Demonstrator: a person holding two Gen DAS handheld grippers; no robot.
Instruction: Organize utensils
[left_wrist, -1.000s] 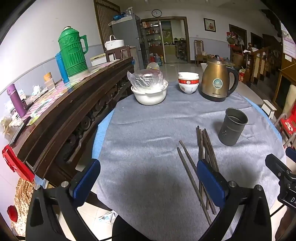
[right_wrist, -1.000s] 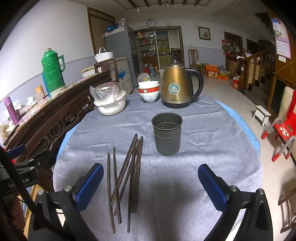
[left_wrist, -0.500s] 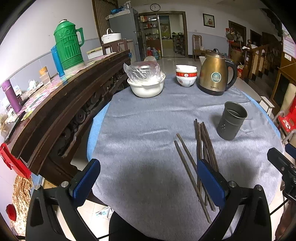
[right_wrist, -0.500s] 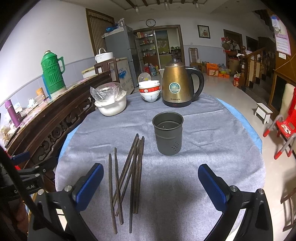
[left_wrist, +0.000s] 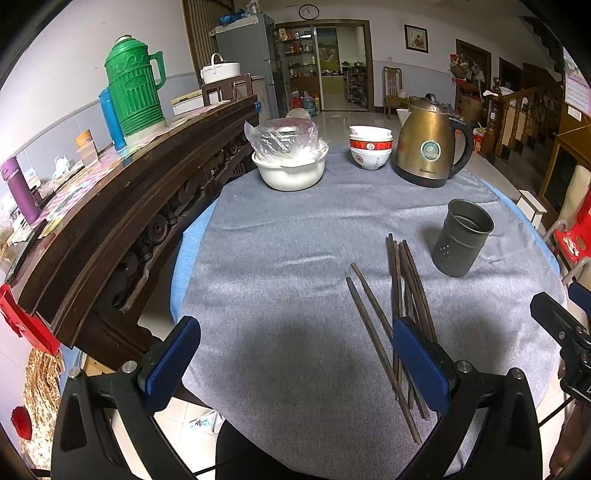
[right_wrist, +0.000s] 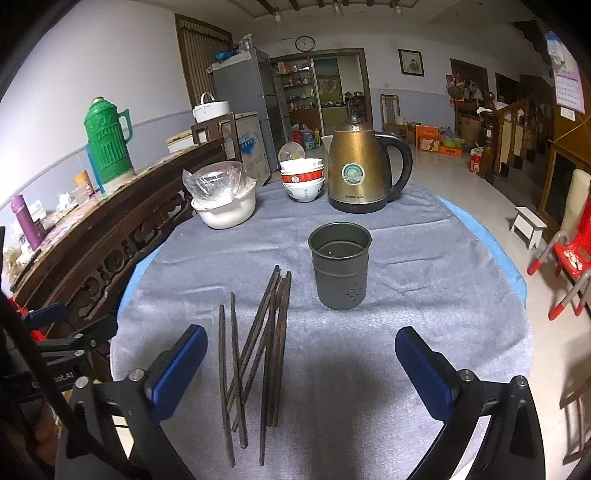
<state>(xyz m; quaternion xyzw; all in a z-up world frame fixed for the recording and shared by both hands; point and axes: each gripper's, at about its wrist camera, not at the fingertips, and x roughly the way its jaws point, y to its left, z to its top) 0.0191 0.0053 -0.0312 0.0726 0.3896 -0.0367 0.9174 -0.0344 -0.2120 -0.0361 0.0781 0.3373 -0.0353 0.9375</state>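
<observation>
**A:** We hold both tools over the grey cloth (right_wrist: 424, 280) of a round table, at the near edge. How do they stand?

**B:** The left gripper (left_wrist: 295, 354) has its jaws wide apart and holds nothing. The right gripper (right_wrist: 301, 360) is just as wide and just as empty. We see the blue pads (right_wrist: 424, 363) on both, with bare cloth between them.

**A:** And the utensils?

**B:** The chopsticks (right_wrist: 266, 343) lie flat on the cloth in a loose fan, some crossing one another. From the right tool they sit just ahead and to the left, near its left finger. From the left tool they run ahead and to the right, and their near ends pass behind its right finger.

**A:** Where do we mean to put them?

**B:** We judge it is the dark metal cup (right_wrist: 340, 264), which stands upright straight ahead of the right tool, just beyond the far tips of the sticks. Its inside looks empty, as far as the right wrist view shows.

**A:** So how far along are we?

**B:** At the start, by our reading. No stick is in the cup and none is in a grip. All of them are left to gather, lift and drop in.

**A:** Anything else ahead of us?

**B:** A kettle (right_wrist: 360, 173), stacked bowls (right_wrist: 303, 181) and a covered white pot (right_wrist: 225, 206) stand at the far side, well clear of the work.
</observation>
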